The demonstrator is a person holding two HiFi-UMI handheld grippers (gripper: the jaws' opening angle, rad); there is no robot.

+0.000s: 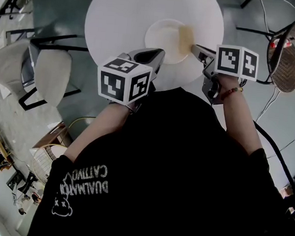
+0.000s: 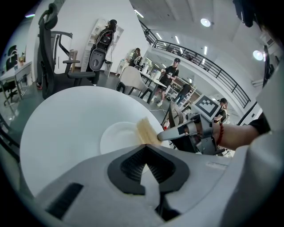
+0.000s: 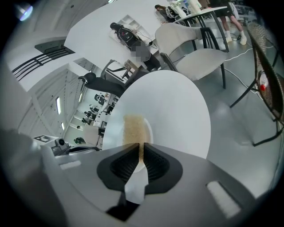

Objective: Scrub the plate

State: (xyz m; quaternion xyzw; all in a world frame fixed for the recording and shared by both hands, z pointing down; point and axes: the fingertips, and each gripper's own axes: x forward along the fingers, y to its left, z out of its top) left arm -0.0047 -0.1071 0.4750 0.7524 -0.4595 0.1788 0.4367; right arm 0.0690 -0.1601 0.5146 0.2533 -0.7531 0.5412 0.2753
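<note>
A white plate point(image 1: 162, 36) point(image 2: 116, 138) lies on the round white table point(image 1: 120, 15). A tan sponge point(image 1: 185, 38) point(image 2: 146, 130) point(image 3: 132, 128) rests flat on the plate's right part, and my right gripper point(image 1: 194, 48) point(image 3: 141, 146) is shut on its near end. My left gripper point(image 1: 158, 54) point(image 2: 145, 148) is at the plate's near rim with its jaws closed together on that edge. The rim between the pads is hidden. The right gripper's fingers point(image 2: 171, 133) also show in the left gripper view.
A white chair point(image 1: 48, 75) stands left of the table and a wicker chair point(image 1: 289, 55) to the right. Cables run over the grey floor point(image 1: 271, 110). Several people point(image 2: 171, 73) stand among desks far behind the table.
</note>
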